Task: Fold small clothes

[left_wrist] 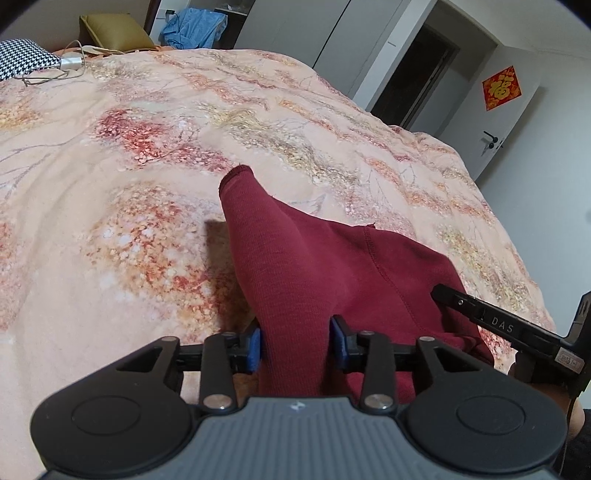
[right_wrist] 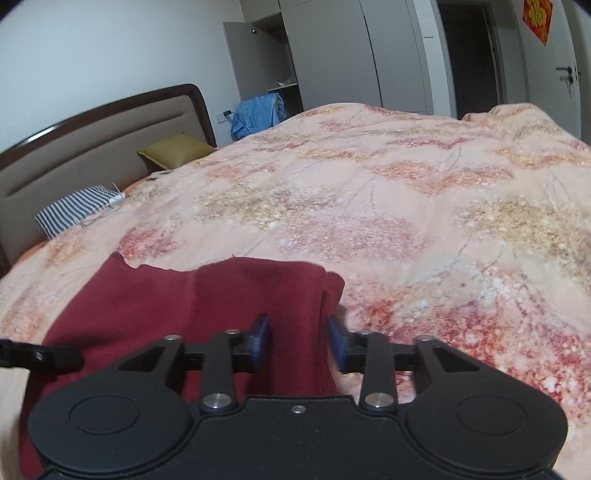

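Left gripper [left_wrist: 295,341]: jaws parted astride maroon garment [left_wrist: 332,266]
Right gripper [right_wrist: 297,341]: parted astride its right edge
Bedspread [left_wrist: 147,147]: bare far side

Dark red garment [left_wrist: 332,266] on the floral quilt [left_wrist: 147,166]
Left gripper [left_wrist: 295,341] straddles its sleeve, blue pads [left_wrist: 254,347] apart.

Garment [left_wrist: 314,258] on bedspread [left_wrist: 147,147], pillow [left_wrist: 114,33] behind, nr headboard [right_wrist: 92,140].
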Demonstrator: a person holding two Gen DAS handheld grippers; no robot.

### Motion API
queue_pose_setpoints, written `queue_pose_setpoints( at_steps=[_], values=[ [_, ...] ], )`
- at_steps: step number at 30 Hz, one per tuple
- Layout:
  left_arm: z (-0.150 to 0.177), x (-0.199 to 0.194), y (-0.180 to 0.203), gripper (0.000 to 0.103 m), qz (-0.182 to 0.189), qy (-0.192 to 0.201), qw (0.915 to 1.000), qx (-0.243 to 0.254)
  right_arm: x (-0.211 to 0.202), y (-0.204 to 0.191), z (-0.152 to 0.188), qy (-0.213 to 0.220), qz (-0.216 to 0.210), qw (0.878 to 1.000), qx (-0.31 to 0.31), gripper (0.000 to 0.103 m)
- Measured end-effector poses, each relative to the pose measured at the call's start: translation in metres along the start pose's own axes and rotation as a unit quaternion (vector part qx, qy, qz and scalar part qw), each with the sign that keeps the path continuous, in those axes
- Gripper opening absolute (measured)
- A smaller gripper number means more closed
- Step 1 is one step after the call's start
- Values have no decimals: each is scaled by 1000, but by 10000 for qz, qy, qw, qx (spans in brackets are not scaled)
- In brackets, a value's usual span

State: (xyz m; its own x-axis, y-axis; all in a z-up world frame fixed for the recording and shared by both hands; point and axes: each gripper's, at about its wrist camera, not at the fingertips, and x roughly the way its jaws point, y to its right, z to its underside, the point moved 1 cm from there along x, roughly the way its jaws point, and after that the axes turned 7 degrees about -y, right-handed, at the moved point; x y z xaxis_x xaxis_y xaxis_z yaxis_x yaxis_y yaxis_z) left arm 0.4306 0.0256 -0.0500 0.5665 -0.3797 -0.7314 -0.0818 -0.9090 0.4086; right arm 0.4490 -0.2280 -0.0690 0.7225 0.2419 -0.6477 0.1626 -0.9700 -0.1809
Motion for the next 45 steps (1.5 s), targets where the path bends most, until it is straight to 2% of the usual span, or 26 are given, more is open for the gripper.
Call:
queue_pose_setpoints(
  at_steps=[3, 7, 14, 20, 25, 34, 40, 45],
  values=[
    [-1, -3, 1, 50, -60, 2, 10000, -16, -3, -2, 3, 55, 46, 10000, -55, 60],
    [-2, -12, 5, 75, -95, 176, 9998, 13, -11, -6, 5, 222, 73, 9997, -41, 76],
    [-5, -33, 25, 90, -261, 507, 9979, 311, -34, -21, 1, 619, 95, 9979, -181, 96],
    [-3, -61, 42, 100, -315, 823, 9951, 442, -67, -28, 0, 998, 148, 9946, -236, 102],
    [5, -86, 57, 103, -556, 1153, 9903, 532, -98, -30, 2, 1218, 164, 9919, -321, 102],
    [36, -131, 84, 103, -783, 1462, 9840, 648, -164, -30, 16, 1551, 185, 9869, -405, 102],
    [72, -158, 93, 103, -974, 1560, 9808, 653, -206, -35, 43, 1610, 139, 9859, -424, 102],
    [106, -174, 96, 103, -1148, 1521, 9791, 714, -237, -39, 78, 1590, 142, 9860, -478, 102]
  ],
)
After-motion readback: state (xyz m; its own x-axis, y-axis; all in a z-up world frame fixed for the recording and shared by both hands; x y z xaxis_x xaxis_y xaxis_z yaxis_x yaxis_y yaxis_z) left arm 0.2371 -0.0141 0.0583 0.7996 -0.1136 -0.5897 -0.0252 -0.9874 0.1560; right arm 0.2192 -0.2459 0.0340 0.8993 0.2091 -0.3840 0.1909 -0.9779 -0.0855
